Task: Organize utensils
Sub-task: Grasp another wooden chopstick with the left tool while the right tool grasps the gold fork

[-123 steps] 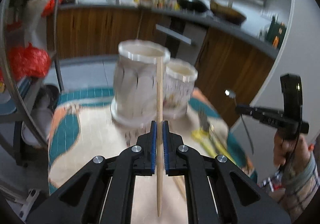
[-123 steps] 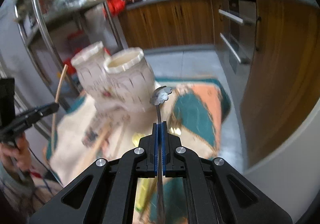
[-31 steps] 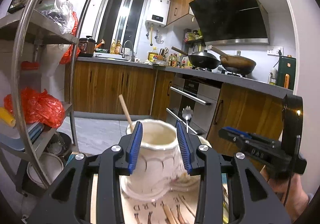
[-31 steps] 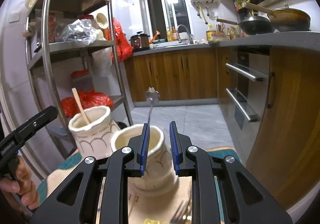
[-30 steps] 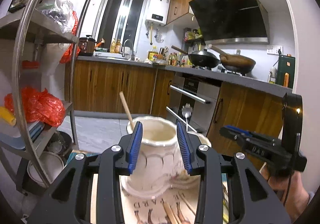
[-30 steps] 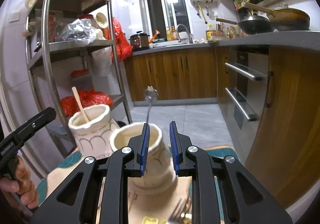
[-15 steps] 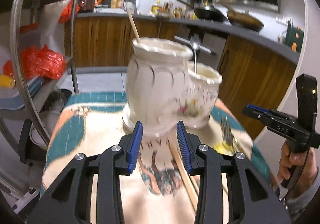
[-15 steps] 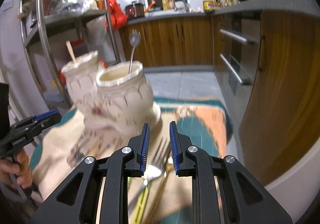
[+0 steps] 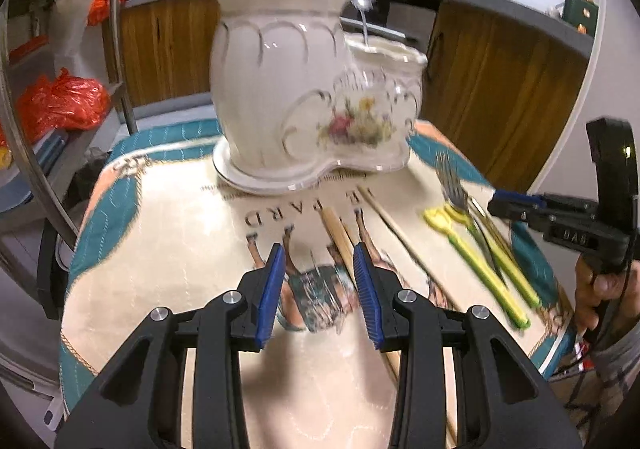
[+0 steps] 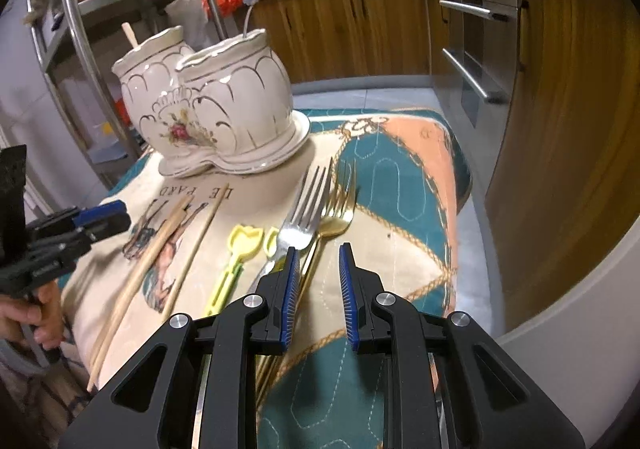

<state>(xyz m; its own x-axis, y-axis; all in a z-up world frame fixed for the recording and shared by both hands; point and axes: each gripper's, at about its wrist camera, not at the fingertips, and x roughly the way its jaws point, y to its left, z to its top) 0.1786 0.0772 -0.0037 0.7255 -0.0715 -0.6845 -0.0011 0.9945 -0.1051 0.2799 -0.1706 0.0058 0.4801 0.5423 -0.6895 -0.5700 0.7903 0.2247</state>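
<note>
Two chopsticks (image 9: 340, 233) lie on the cloth (image 9: 160, 249) just ahead of the left gripper (image 9: 319, 289), between its spread, empty jaws. Silver fork (image 10: 308, 209) and gold fork (image 10: 336, 209) sit right in front of the right gripper (image 10: 316, 281), jaws parted, nothing held. Twin ceramic holder (image 10: 208, 101) stands farther ahead, one chopstick (image 10: 130, 35) and a spoon (image 10: 250, 5) inside.

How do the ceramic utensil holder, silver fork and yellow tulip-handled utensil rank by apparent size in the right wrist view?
1. ceramic utensil holder, clearly largest.
2. silver fork and yellow tulip-handled utensil: look alike in length; the fork's handle is partly hidden, so unranked.
</note>
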